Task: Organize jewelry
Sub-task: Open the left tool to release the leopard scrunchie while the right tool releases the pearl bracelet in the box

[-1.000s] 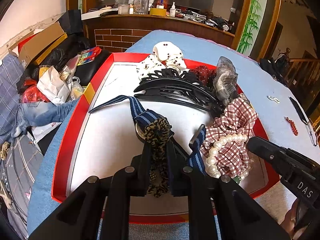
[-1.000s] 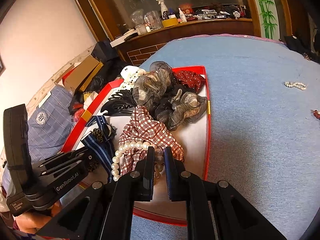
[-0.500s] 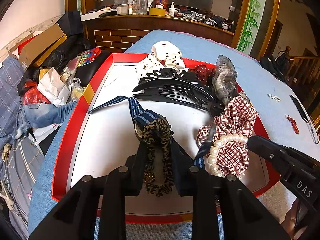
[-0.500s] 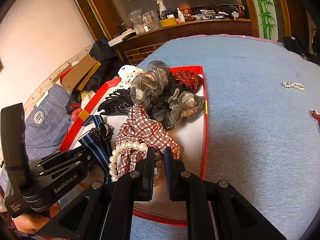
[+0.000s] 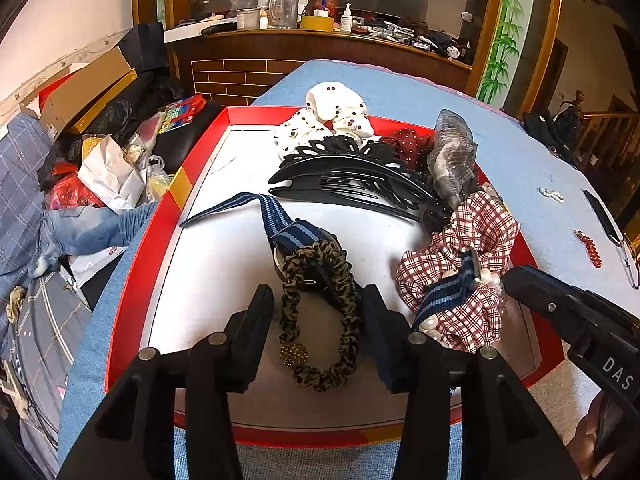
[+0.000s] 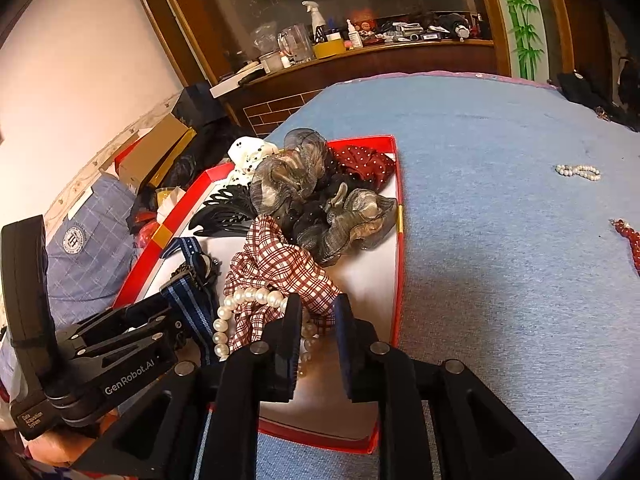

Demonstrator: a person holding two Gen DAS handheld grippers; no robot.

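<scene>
A red tray (image 5: 136, 248) with a white floor holds the accessories. My left gripper (image 5: 316, 300) is open, its fingers either side of a leopard-print scrunchie (image 5: 316, 312) that lies on the tray over a blue striped watch strap (image 5: 276, 220). My right gripper (image 6: 316, 304) is slightly open over a pearl necklace (image 6: 240, 308) beside a red plaid scrunchie (image 6: 280, 264); nothing is clamped. The plaid scrunchie (image 5: 472, 240) and black hair clips (image 5: 352, 184) show in the left wrist view.
A white dotted scrunchie (image 5: 332, 120), dark red scrunchie (image 6: 360, 160) and grey gauze scrunchies (image 6: 296, 176) crowd the tray's far side. On the blue tablecloth (image 6: 500, 240) lie a pearl bracelet (image 6: 578, 171) and red beads (image 6: 630, 240). Clutter is piled left of the table.
My left gripper has opened and let go of the leopard scrunchie, which now lies on the tray. My right gripper has opened slightly and moved a little forward over the pearls.
</scene>
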